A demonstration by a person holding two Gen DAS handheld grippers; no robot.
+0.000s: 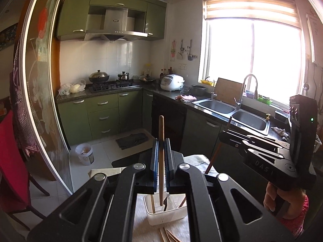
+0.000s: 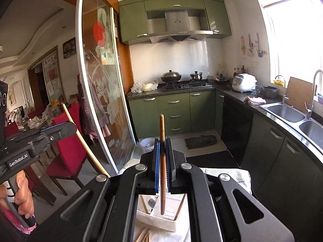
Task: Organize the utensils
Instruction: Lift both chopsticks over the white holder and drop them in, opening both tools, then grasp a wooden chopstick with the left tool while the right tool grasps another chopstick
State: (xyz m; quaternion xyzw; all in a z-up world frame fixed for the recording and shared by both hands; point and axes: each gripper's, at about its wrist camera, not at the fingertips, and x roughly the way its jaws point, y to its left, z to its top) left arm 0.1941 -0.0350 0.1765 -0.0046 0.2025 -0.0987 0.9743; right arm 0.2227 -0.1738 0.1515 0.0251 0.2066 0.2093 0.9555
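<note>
White basket (image 1: 161,217) sitting half hidden behind the left gripper's (image 1: 160,161) black linkage, loose chopsticks (image 1: 167,236) running off the bottom edge, person's hand (image 1: 282,199) partly hiding behind the handle, wall utensils (image 1: 185,50) showing too small to tell.

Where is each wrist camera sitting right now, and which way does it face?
Left wrist: behind the left tongs, shut on a pale chopstick, facing the stove corner; right tongs and hand show at right.
Right wrist: behind the right tongs, shut on a dark chopstick, same facing; left tongs and hand at left.
Shared: white basket below, stove, sink.
</note>
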